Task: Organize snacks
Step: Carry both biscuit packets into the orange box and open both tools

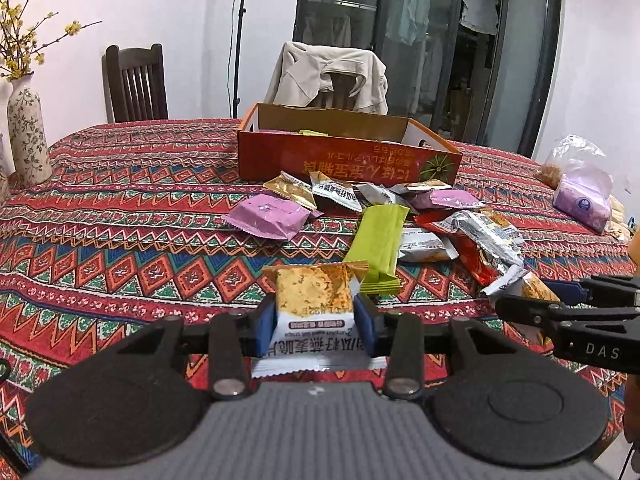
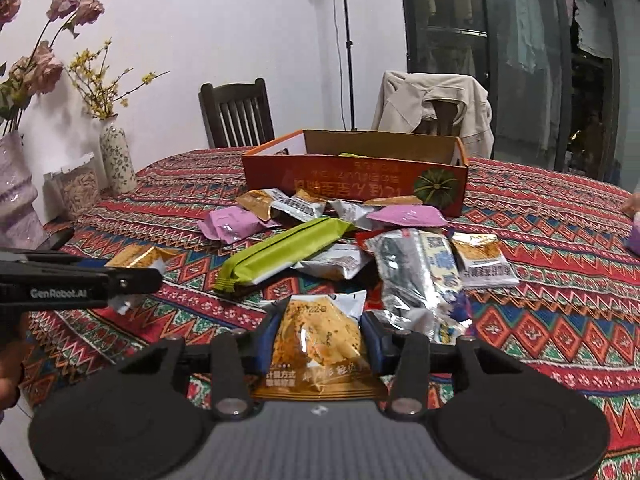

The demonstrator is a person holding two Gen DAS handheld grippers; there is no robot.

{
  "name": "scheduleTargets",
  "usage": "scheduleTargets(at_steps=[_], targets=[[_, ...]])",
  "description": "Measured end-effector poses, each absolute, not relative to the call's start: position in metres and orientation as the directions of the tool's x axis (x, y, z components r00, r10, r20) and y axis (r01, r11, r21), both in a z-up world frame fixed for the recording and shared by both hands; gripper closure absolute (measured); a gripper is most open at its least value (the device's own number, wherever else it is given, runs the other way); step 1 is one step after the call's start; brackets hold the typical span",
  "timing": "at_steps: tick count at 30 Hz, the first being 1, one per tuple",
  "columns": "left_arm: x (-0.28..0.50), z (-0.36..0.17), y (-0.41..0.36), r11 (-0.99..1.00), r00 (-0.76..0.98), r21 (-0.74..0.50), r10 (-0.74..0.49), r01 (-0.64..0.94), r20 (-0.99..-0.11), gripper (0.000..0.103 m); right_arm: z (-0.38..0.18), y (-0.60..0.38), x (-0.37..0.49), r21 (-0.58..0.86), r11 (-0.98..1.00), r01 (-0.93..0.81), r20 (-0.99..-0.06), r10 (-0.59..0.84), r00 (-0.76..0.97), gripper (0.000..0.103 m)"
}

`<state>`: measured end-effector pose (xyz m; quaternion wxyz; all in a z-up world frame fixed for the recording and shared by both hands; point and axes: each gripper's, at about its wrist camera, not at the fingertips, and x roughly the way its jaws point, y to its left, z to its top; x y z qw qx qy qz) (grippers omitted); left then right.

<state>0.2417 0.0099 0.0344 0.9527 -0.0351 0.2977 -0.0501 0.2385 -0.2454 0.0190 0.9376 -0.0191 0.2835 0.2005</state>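
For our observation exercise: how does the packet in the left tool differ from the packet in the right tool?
The left tool holds a white-bottomed packet; the right tool holds an orange-bottomed packet. The white-bottomed packet looks flat, the orange-bottomed packet crumpled. Both show a golden snack and are clamped.

Orange cardboard box [image 1: 344, 158], open top, far centre of the table [image 1: 120, 208]; printed side faces near, a few packets inside. Loose snack pile [image 1: 384, 216] just in front of the box: purple packet [image 1: 270, 216] at left, long green bar [image 1: 378, 246] lying lengthwise, silver and red packets [image 1: 484, 240] at right. White-and-gold cracker packet [image 1: 316, 316] clamped upright in the left hand-held gripper [image 1: 315, 322]. Orange-gold packet [image 2: 320, 348] clamped in the right hand-held gripper [image 2: 318, 342], near edge of the pile.
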Motion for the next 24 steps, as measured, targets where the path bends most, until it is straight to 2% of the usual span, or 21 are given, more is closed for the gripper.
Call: scheduleTargets(at_steps=[4, 6, 9, 13, 17, 21, 24], targets=[[0.255, 0.045, 0.011, 0.993, 0.829, -0.087, -0.118, 0.084, -0.547, 0.061, 0.022, -0.252, 0.243, 0.103, 0.917, -0.384, -0.527, 0.378, 0.761, 0.060], [0.268, 0.060, 0.015, 0.993, 0.853, -0.071, -0.118, 0.095, -0.508, 0.061, 0.029, -0.255, 0.251, 0.134, 0.907, -0.400, -0.519, 0.408, 0.751, 0.060], [0.298, 0.088, 0.023, 0.990, 0.889, -0.058, -0.139, 0.126, -0.437, 0.061, 0.051, -0.259, 0.267, 0.154, 0.887, -0.436, -0.472, 0.453, 0.756, 0.060], [0.367, 0.114, 0.032, 0.991, 0.906, -0.022, -0.129, 0.131, -0.402, 0.061, 0.084, -0.256, 0.307, 0.104, 0.880, -0.463, -0.406, 0.462, 0.788, 0.060], [0.455, 0.118, 0.042, 0.993, 0.871, -0.058, -0.122, 0.107, -0.476, 0.061, 0.103, -0.245, 0.382, 0.129, 0.869, -0.478, -0.403, 0.486, 0.775, 0.060], [0.534, 0.096, 0.037, 0.996, 0.822, -0.024, -0.084, 0.085, -0.564, 0.061, 0.105, -0.229, 0.475, 0.190, 0.875, -0.445, -0.452, 0.480, 0.752, 0.060], [0.573, 0.076, 0.034, 0.997, 0.783, 0.000, -0.058, 0.074, -0.620, 0.061, 0.097, -0.207, 0.544, 0.181, 0.903, -0.390, -0.513, 0.425, 0.746, 0.060]])
